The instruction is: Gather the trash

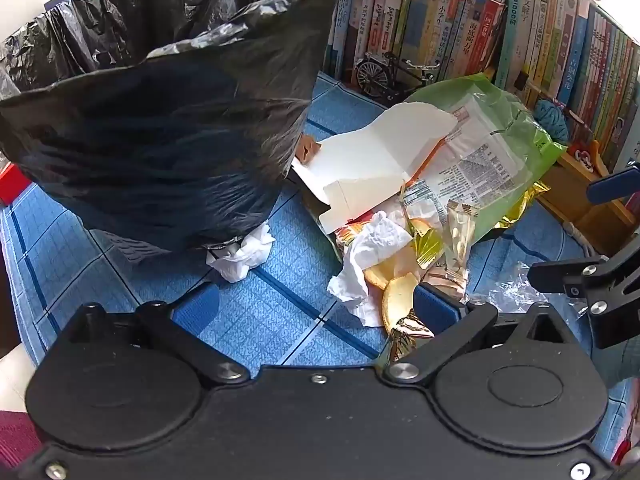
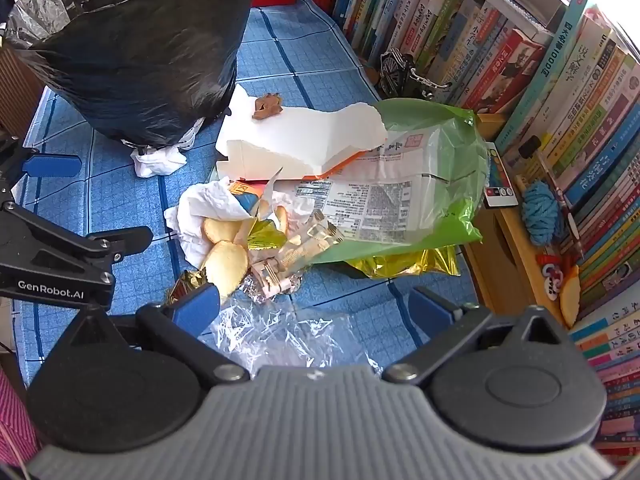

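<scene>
Blue gridded mat spread over the whole surface, crossed by darker blue lines. Along its far and right edges, a packed row of upright books, with a small black model bicycle standing at their foot near the far edge. Further along the right edge, a ball of blue yarn resting on a low wooden stand, just before the books.

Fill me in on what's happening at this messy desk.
A person is clearing trash with two handheld grippers. Both the left gripper and right gripper are open and empty, hovering over the litter pile: crumpled tissue, peels, a white carton and a green bag. The black-lined bin stands beside it.
</scene>
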`<state>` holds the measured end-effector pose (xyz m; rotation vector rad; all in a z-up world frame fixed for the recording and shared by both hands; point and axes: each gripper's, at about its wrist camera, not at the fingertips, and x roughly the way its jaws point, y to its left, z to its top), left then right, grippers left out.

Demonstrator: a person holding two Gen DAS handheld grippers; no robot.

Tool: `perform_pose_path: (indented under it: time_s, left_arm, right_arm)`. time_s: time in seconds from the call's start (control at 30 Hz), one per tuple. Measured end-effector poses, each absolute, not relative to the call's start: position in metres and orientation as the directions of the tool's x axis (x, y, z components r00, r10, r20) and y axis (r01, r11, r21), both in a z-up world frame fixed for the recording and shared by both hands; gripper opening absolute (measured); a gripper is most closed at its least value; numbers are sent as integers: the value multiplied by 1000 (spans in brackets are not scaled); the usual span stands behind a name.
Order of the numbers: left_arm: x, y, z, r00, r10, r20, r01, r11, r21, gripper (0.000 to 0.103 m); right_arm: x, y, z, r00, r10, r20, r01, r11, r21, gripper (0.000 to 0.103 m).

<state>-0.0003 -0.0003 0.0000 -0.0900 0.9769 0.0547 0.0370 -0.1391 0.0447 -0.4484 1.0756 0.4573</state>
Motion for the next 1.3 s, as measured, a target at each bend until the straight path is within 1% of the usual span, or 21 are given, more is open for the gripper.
perform_pose_path:
  time_s: [0.1,0.23,0.33,1.3]
  left_arm:
    - [-2,-1,1,566,10,-825,-78,996,-41,103]
    - [4,-1,-3,541,15,-841,-83,996,-36,103]
    - [-2,-1,-2,557,19,-830,-82,996,-32,103]
    - [-1,-2,0,560,20,-828,-79,996,-29,103]
  right_arm:
    - [37,-139,45,402,133,-906,-557,821,-127,103]
    - [37,-140,45,402,132,-906,-554,823,-126,103]
    - [37,-139,45,401,134,-906,-558,820,-126,103]
    - [38,-140,44,400,136,-907,-558,820,-123,103]
